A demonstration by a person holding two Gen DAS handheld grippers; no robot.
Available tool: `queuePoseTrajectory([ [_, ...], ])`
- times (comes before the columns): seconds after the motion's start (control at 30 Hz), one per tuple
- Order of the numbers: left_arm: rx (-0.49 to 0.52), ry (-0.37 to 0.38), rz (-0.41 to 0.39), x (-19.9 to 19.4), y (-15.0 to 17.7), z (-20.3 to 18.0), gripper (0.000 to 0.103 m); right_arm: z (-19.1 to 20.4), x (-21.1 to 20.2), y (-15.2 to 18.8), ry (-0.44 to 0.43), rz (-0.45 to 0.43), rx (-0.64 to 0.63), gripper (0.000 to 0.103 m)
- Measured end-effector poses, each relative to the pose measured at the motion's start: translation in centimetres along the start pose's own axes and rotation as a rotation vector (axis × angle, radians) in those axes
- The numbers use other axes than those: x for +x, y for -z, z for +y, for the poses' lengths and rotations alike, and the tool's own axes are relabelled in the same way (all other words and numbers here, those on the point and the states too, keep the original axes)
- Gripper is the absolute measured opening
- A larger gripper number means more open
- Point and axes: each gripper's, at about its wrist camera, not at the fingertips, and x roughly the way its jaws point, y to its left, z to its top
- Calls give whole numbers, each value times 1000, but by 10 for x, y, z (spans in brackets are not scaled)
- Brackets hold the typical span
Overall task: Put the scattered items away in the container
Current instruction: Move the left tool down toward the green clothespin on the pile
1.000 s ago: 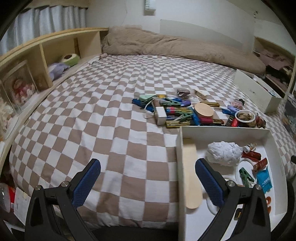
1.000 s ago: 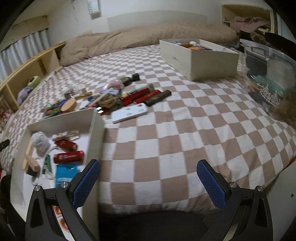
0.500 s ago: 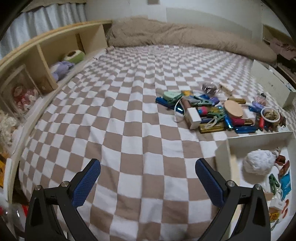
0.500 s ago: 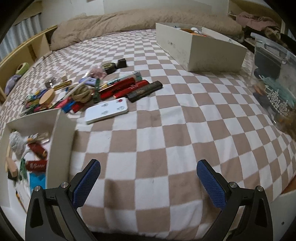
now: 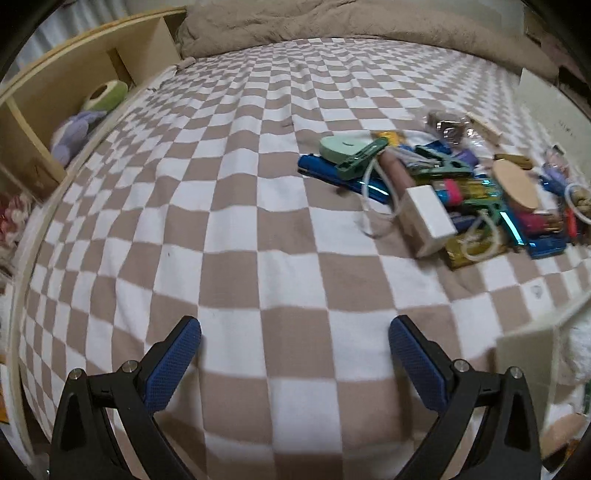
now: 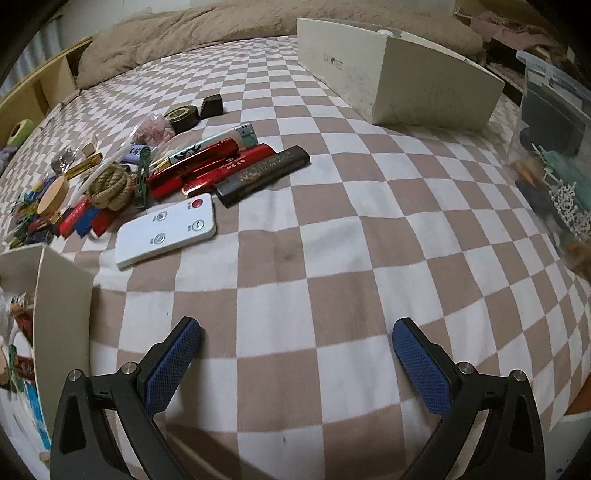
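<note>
Left hand-held gripper [image 5: 294, 345]: lower middle of the left wrist view, jaws wide apart, nothing between the blue pads, over bare checkered bed cover.
Right hand-held gripper [image 6: 296, 345]: lower middle of the right wrist view, jaws wide apart and empty, above the cover.
Bed [image 5: 229, 229]: brown-and-white checkered cover fills both views; a tan duvet [image 6: 177, 33] lies bunched along the top edge.
Scattered items: a pile [image 5: 443, 184] at the right centre of the left wrist view, blurred, with a white block [image 5: 428, 216], green clips, a blue case and a round wooden disc [image 5: 515, 181] among them.
Remote [image 6: 166, 229]: white, flat on the cover, left of centre in the right wrist view, just below the red cases [image 6: 214, 168] and a dark case [image 6: 262, 175].
Rope coil [image 6: 110, 186]: left of the red cases, touching a green clip.
Container [image 6: 62, 314]: white box at the left edge of the right wrist view, near the remote, small things already inside; its corner [image 5: 524, 350] shows at lower right of the left wrist view.
Second box [image 6: 399, 70]: white, upper right of the right wrist view, well apart from the pile.
Clear bin [image 6: 554, 147]: right edge, holding mixed things.
Shelf [image 5: 74, 96]: wooden, upper left, with a soft toy inside.
</note>
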Motion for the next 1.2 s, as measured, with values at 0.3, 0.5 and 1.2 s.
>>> queuePoseTrajectory([
  [0.3,42,64,-5,19,-7,-1,103,-1,13,-7,-12,-23,-20,103],
  [0.5,62,71,-18,26,-18,-5,103,0,21,-15,-12,-52,-28,103],
  [1.2,123,80,-150,10,-76,3,101,-1,35,-23,-27,-129,-12,103],
])
